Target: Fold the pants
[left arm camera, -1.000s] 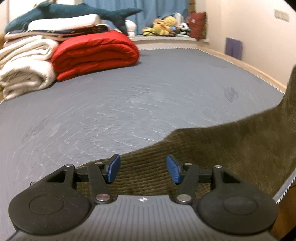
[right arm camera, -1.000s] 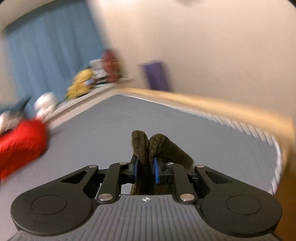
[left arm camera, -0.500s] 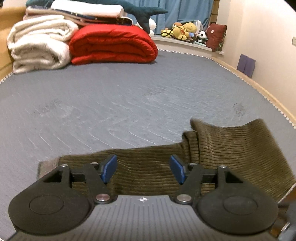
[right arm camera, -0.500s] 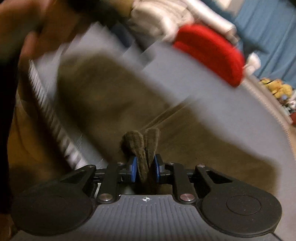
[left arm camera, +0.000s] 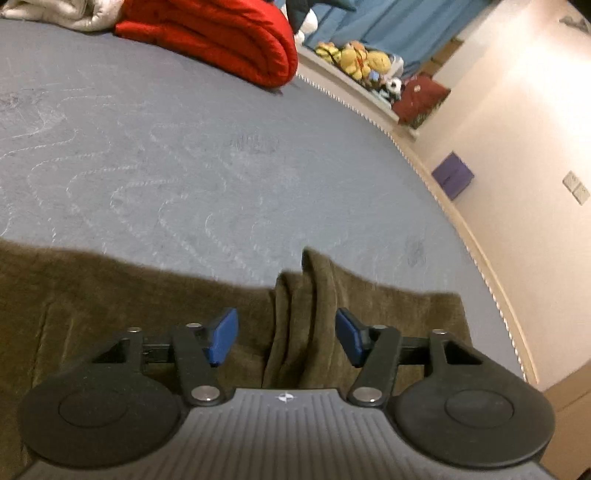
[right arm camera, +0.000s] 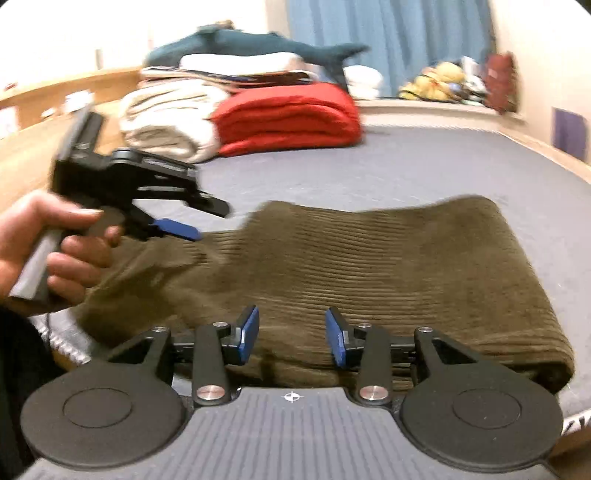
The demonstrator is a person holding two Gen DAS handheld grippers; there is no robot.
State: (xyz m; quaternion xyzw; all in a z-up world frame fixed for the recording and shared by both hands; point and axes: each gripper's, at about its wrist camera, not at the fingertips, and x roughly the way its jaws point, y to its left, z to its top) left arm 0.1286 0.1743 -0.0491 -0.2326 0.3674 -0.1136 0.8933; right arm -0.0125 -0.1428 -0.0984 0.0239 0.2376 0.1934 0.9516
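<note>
The olive corduroy pants (right arm camera: 369, 273) lay folded along the near edge of the grey mattress (left arm camera: 221, 166), one end close to its near right corner. The left gripper (left arm camera: 286, 336) hovered over a bunched ridge of the cloth, its jaws spread and just closing, the pads clear of the fabric. The right gripper (right arm camera: 291, 334) had just been opening (nothing pinched), jaws parted above the pants. A hand (right arm camera: 44, 247) held the left tool. A red blanket (left arm camera: 221, 33) sat at the far edge.

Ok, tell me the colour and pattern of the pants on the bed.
The pants are olive-brown ribbed corduroy, clearest in the right wrist view.
</note>
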